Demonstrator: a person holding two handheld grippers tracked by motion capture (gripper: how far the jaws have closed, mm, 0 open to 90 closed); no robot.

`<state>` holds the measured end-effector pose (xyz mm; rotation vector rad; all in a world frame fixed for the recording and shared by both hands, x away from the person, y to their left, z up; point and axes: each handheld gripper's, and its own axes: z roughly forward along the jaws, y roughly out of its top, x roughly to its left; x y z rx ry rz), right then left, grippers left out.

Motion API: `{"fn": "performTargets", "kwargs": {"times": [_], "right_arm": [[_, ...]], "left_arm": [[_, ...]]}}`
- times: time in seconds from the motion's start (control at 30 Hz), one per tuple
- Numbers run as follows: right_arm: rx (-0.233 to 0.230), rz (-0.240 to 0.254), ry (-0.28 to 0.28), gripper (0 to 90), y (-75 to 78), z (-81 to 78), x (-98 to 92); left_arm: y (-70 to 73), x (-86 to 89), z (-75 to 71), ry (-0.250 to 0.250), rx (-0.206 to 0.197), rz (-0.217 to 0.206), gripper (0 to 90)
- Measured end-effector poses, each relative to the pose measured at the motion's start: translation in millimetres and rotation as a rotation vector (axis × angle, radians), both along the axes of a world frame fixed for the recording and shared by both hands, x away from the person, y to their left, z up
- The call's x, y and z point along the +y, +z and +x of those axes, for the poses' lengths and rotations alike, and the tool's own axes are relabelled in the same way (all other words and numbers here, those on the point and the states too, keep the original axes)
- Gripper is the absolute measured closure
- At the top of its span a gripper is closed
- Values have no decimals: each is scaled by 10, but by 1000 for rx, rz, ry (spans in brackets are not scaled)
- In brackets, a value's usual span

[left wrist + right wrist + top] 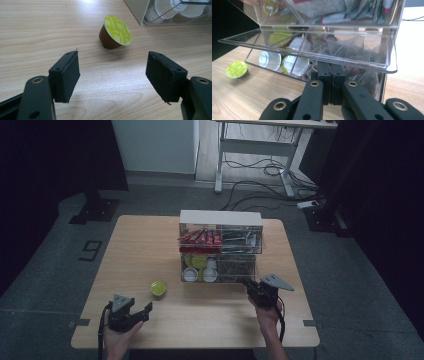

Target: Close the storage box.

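A coffee capsule (158, 288) with a lime-green foil lid lies on its side on the wooden table (150, 240), left of a clear organizer box (220, 217). My left gripper (146, 312) rests near the table's front left, open, with the capsule (115, 31) a short way beyond its spread jaws (112, 72). My right gripper (246, 282) is at the organizer's lower right compartment. Its jaws (331, 66) are shut together with their tips just under a raised clear flap (312, 53). I see nothing held between them. Tea bags (352, 50) fill that compartment.
The organizer's lower left compartment holds white and green capsules (270, 60); the upper ones hold red sachets (200, 238) and other packets. The green capsule (237, 69) lies to the left in the right gripper view. Bare tabletop lies in front and to the left.
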<state>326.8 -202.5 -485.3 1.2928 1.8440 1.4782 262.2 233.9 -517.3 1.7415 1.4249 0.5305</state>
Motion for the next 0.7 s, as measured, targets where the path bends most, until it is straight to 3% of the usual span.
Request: {"fn": "performTargets", "kwargs": {"times": [0.7], "right_arm": [[83, -42, 25, 871, -207, 20, 15]], "left_arm": [[27, -7, 18, 3, -4, 1, 273]]}}
